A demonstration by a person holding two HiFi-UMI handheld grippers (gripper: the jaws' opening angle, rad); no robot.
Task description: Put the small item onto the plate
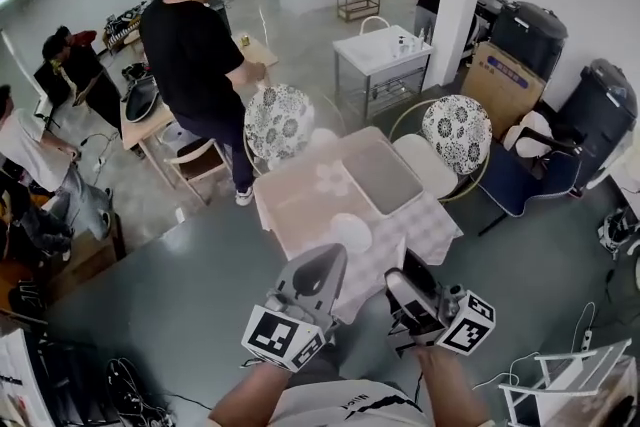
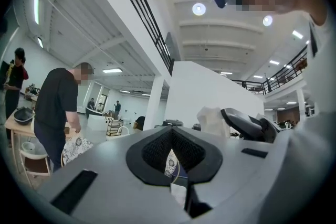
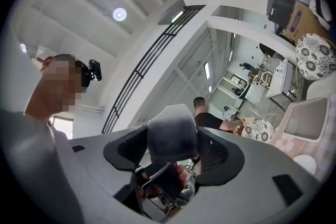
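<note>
White-grey, blunt-topped small item (image 3: 171, 127) — pinched in right tongs (image 3: 174, 145); left tongs (image 2: 171, 140) pressed together.

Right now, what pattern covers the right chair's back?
Black-and-white floral chair back; clearest in head view.

Here's the person from above: a white shirt (image 1: 345, 407) with small dark lettering at the neck. A small black camera (image 3: 94, 71) sits on the head. The left gripper (image 1: 326, 264) is a smooth pale-grey shell with a dark teardrop hollow down its middle, lined with black ribbed padding. Seen close, two black rectangular slots are cut into its casing. Its marker cube (image 1: 282, 335) is white with bold black squares. The right gripper (image 1: 402, 281) looks darker from above, black and grey, and bright metal parts show in its throat. It has the same sort of cube (image 1: 468, 322), black-and-white squares on every face in view.
</note>
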